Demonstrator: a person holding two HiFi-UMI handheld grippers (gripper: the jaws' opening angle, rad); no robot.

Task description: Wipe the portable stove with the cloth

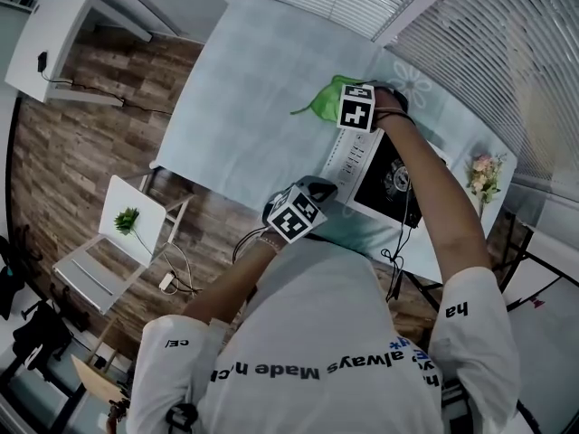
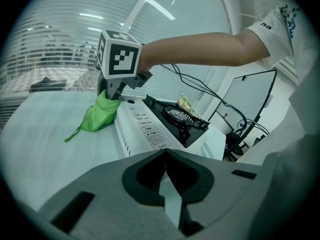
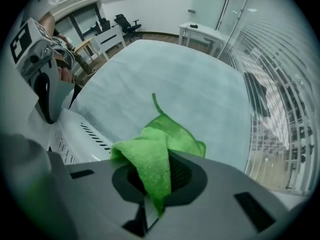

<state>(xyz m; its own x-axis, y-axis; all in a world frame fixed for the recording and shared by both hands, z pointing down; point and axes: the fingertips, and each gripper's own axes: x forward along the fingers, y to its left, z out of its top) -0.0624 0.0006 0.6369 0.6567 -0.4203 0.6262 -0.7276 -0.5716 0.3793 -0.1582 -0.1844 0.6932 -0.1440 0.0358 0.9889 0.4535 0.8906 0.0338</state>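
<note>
A white portable stove [image 1: 348, 156] with a black burner top lies on the pale table cloth [image 1: 244, 107]. My right gripper [image 1: 344, 89] is shut on a bright green cloth [image 1: 322, 99] at the stove's far end. In the right gripper view the cloth [image 3: 155, 156] bunches between the jaws and trails onto the table beside the stove [image 3: 82, 139]. My left gripper [image 1: 318, 190] hovers at the stove's near end, shut with nothing in it. In the left gripper view the stove [image 2: 160, 124] lies just beyond the left gripper [image 2: 165, 156], and the cloth [image 2: 100, 115] hangs against its far corner.
A small bunch of flowers [image 1: 484, 174] stands on the table right of the stove. Cables [image 1: 398, 242] hang off the near table edge. On the floor to the left are a white chair with a plant [image 1: 127, 220] and a white desk [image 1: 63, 34]. Window blinds line the far side.
</note>
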